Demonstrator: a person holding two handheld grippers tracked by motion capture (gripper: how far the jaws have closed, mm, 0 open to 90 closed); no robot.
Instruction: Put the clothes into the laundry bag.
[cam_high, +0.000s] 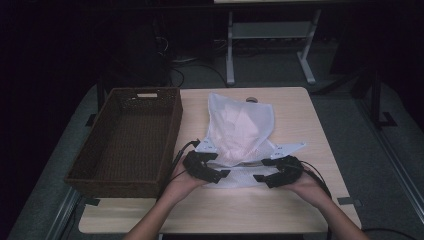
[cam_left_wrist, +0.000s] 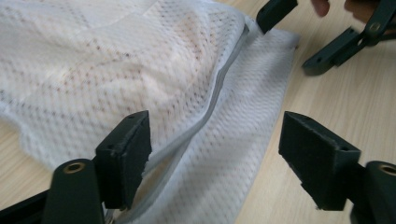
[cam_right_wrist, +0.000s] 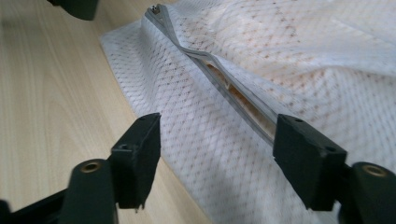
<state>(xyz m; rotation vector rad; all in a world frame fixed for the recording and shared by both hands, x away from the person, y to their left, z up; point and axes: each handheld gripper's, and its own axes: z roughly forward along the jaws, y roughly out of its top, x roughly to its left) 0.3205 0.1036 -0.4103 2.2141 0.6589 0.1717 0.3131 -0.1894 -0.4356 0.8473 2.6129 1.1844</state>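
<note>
"Wood was what the big table (cam_high: 300, 130) was made of, pale wood. Did you see it?"

"Yes. And on its left side sat a brown woven basket (cam_high: 127, 140), long and deep, with part of it sticking out over the table's edge."

"What lay beside the basket?"

"A white mesh bag (cam_high: 240, 132), in the middle of the table. It was a bit puffed up, with something pinkish inside it. A grey zipper (cam_right_wrist: 224, 86) ran along its near end, and that zipper gaped a little in one spot."

"Where were the tongs?"

"Both were at the near end of the bag. The left gripper (cam_high: 206, 169) was by the bag's left corner, held in the person's left hand (cam_high: 181, 182). The right gripper (cam_high: 278, 172) was by the right corner, in the right hand (cam_high: 306, 186)."

"Were they pinching the bag?"

"No. The left one's jaws stood wide apart, with the zipper edge lying between them and nothing squeezed. The right one's jaws stood apart too, over the mesh and the zipper, without pressing on them."
</note>
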